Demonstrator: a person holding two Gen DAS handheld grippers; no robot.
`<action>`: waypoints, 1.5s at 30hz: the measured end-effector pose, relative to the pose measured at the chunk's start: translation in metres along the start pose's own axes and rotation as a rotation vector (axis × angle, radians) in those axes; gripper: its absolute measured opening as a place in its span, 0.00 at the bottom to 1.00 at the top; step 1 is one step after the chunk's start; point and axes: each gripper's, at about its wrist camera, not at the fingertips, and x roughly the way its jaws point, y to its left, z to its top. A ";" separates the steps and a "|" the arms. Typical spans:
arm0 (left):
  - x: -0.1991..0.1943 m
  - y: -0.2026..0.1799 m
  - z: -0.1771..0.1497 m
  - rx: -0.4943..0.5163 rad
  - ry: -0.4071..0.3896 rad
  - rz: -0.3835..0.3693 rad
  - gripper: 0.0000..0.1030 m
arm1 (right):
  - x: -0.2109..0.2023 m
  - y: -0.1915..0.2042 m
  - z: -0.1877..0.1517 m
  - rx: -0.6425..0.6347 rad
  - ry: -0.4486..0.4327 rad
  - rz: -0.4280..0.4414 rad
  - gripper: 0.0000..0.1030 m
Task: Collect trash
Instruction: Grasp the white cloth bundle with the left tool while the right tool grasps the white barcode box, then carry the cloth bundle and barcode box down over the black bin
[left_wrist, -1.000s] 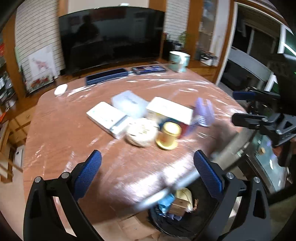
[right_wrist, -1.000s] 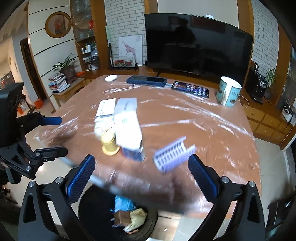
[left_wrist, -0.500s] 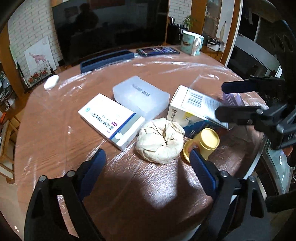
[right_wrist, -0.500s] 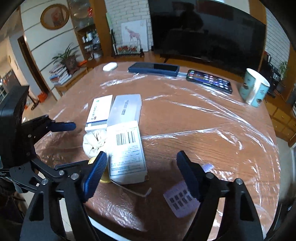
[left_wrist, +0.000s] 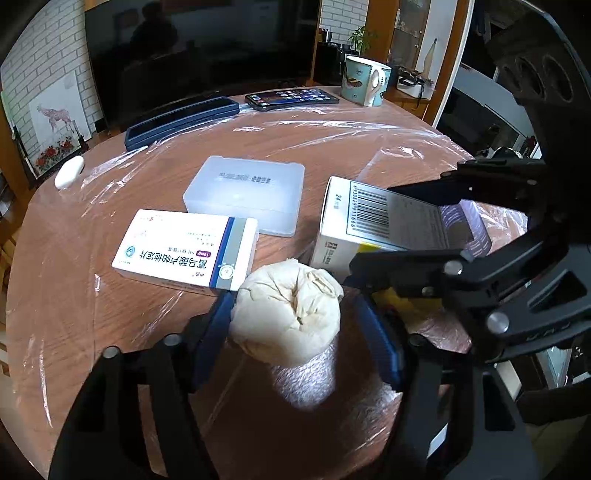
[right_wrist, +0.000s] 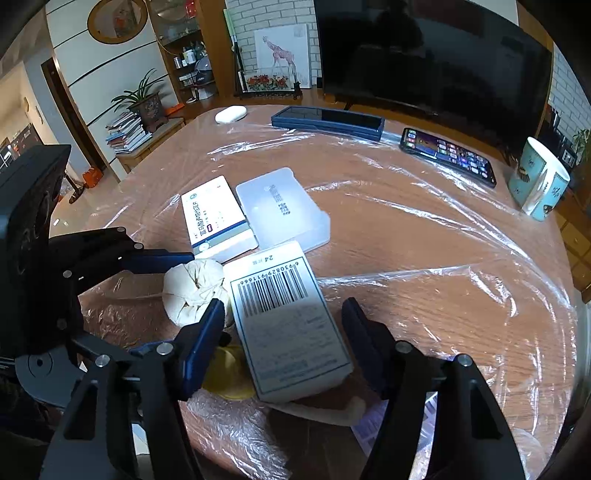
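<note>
Near the table's near edge, a crumpled paper wad (left_wrist: 288, 310) is straddled by the left gripper (left_wrist: 295, 325), whose jaws are closing; only the left pad appears to be touched. It is judged light and soft, best pinched across its middle. The barcoded box (right_wrist: 288, 321), light but crushable, is bracketed by the closing right gripper (right_wrist: 284, 343), contact not yet made.

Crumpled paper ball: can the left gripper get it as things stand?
Probably yes. The left gripper already straddles the crumpled paper ball, jaws closing; nothing lies between pads and ball, though the barcode box sits close.
</note>
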 end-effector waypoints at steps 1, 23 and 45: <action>0.001 -0.001 0.000 0.005 -0.003 0.013 0.57 | 0.002 -0.001 0.000 0.005 0.004 0.003 0.63; -0.010 0.008 0.004 -0.067 -0.050 0.001 0.50 | 0.000 -0.023 -0.001 0.128 -0.030 0.076 0.46; -0.009 0.019 0.002 -0.148 -0.022 0.001 0.50 | 0.003 -0.028 0.000 0.163 -0.039 0.078 0.46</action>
